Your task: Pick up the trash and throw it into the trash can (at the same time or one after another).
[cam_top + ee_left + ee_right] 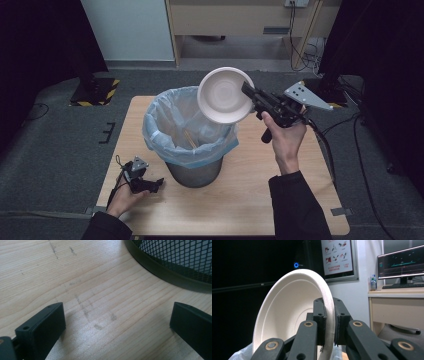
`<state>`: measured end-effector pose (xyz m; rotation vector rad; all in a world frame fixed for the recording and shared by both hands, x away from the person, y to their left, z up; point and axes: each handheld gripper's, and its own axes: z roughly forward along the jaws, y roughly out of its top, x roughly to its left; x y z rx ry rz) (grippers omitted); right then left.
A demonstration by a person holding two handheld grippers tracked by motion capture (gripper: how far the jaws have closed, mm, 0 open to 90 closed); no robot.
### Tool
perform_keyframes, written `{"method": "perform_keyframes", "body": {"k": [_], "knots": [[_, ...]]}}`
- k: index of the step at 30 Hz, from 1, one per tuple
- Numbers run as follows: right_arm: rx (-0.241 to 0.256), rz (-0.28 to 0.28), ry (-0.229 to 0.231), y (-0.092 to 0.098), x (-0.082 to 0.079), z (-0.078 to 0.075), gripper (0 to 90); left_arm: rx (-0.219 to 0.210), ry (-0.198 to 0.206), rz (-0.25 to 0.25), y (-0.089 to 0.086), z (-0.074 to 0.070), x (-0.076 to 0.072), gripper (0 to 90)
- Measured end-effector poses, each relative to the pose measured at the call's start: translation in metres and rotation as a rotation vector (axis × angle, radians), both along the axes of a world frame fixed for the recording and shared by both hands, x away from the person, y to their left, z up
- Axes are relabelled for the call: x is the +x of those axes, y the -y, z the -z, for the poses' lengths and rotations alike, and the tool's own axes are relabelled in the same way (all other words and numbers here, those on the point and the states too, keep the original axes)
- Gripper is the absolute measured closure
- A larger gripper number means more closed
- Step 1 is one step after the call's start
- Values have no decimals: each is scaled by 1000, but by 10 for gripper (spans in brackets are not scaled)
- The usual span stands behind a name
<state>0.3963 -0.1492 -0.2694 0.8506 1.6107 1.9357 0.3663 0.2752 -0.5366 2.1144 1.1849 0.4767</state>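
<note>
While the right gripper [248, 91] holds a white bowl [224, 95] tilted on edge above the lined mesh bin [190, 135], its fingers [320, 315] are clamped on the bowl rim; left gripper [157, 183] rests low on the bench [250, 200] just beside the bin base, fingers [45, 325] wide apart, nothing between.

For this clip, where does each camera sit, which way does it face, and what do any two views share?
High view: above the person's side, looking forward and down on the table; forearms, both hands, left gripper, right gripper show.
Left gripper view: low over the tabletop, along its open jaws toward the mesh bin.
Right gripper view: roughly level, along its jaws shut on the white bowl, toward a wall and monitor.
Shared: the bowl in the high and right gripper views; the bin in the high and left gripper views.
</note>
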Motion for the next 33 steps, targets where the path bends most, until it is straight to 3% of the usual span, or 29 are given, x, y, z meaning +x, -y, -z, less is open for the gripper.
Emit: {"method": "perform_keyframes", "body": {"k": [10,21,27,33], "knots": [[-51,-34,-20,-30,9,3,830,1,1,1,0,0,0,0],[-92,-31,-48,-44,19,14,827,1,1,1,0,0,0,0],[-99,-50,-64,-49,21,18,701,1,1,1,0,0,0,0],[-65,-23,-40,-33,17,6,609,2,1,1,0,0,0,0]]}}
